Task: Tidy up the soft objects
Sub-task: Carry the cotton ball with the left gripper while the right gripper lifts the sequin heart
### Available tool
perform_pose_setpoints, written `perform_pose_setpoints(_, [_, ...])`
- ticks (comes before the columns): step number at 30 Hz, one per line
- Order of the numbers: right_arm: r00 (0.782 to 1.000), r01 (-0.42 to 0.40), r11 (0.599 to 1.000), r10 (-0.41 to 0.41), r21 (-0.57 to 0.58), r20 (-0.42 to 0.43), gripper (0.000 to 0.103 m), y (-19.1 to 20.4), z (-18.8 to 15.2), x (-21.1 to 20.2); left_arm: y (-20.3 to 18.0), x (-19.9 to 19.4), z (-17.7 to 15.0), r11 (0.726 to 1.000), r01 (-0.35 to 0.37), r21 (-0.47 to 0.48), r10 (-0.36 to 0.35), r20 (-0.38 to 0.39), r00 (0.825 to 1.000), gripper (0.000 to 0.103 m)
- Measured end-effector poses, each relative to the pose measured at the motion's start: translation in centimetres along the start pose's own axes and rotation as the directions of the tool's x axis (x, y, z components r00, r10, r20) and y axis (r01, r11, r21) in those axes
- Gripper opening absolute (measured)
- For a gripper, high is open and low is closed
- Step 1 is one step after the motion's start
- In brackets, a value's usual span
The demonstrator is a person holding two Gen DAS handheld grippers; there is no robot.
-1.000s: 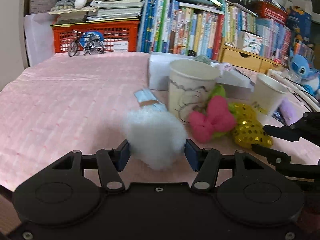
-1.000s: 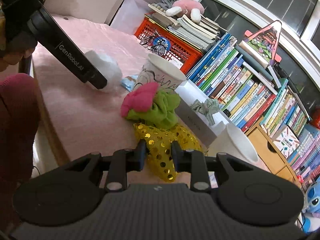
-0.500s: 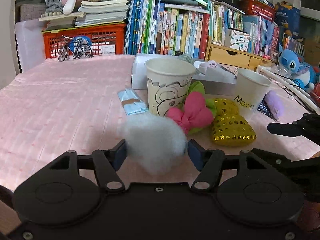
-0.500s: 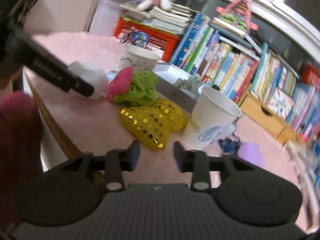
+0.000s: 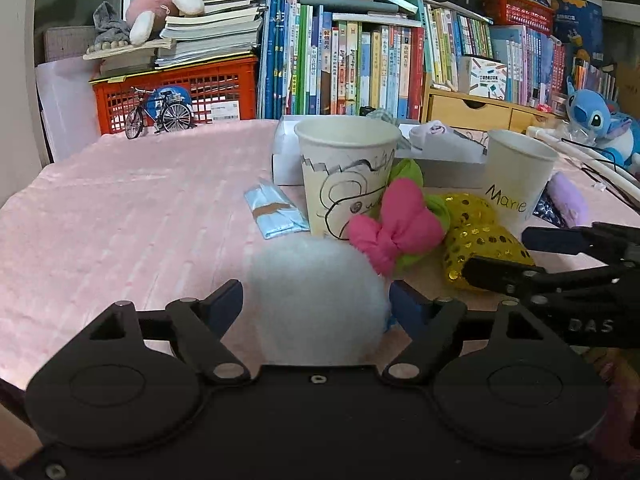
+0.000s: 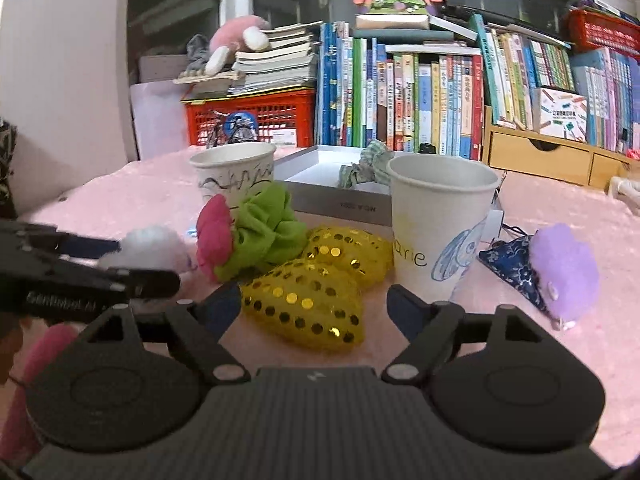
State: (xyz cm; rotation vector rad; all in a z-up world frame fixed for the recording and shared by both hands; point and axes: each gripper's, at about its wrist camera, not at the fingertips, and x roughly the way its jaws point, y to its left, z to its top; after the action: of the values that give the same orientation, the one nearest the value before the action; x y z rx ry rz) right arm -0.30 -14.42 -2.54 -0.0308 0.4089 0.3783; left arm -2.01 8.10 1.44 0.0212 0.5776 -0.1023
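Tabletop [image 5: 120, 208] under a pink quilted cover, books and an orange crate [image 5: 176, 92] along the far edge. Toy bicycle [image 5: 158, 114] far left, in front of the crate. Left tool [image 5: 316, 300] low at the near edge, jaws opening; white fluffy ball [image 5: 316, 296] sits between the blue pads, left pad apart from it, right pad just beside it, contact there hard to tell. Light-blue foil packet [image 5: 274, 214] lies flat just beyond the ball. Next right, paper cup with a black line drawing [image 5: 346, 176], upright, a white open box [image 6: 320, 168] behind it holding a checked cloth [image 6: 366, 168]. Pink-and-green scrunchie [image 5: 400, 228] leans at the foot of that cup. Yellow sequined pouch [image 6: 308, 304] lies right of the scrunchie, in two lobes. Right tool [image 6: 314, 304] has jaws opening, spread to either side of the near lobe; left pad close to it, right pad clear, no pinch. Second cup lettered "Marie" [image 6: 436, 224] stands upright just behind the pouch. Dark blue patterned pouch [image 6: 512, 260] lies right of that cup, touching a lilac fluffy piece [image 6: 568, 268]. Blue plush toy [image 5: 600, 120] at far right edge.
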Motion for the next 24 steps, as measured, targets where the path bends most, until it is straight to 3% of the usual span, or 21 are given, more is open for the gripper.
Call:
perform_pose_setpoints(6, [1.000, 0.006, 0.999, -0.006, 0.037, -0.006, 0.088, 0.2, 0.0, 1.0, 0.2, 0.5, -0.2, 0.999, 0.030, -0.022, -0.031, -0.031, 0.999, 0.069])
perform_pose_setpoints(12, [1.000, 0.008, 0.999, -0.008, 0.045, -0.016, 0.087, 0.3, 0.0, 1.5, 0.2, 0.7, -0.6, 0.998, 0.047, -0.035, -0.048, -0.040, 0.998, 0.066])
perform_pose_setpoints(19, [1.000, -0.008, 1.000, 0.009, 0.024, -0.020, 0.063, 0.9, 0.0, 1.4, -0.3, 0.5, -0.5, 0.998, 0.046, -0.034, -0.047, -0.041, 0.998, 0.058])
perform_pose_setpoints(24, [1.000, 0.003, 1.000, -0.002, 0.004, -0.006, 0.058, 1.1, 0.1, 0.9, 0.0, 0.0, -0.1, 0.998, 0.041, -0.049, -0.043, -0.034, 0.999, 0.058])
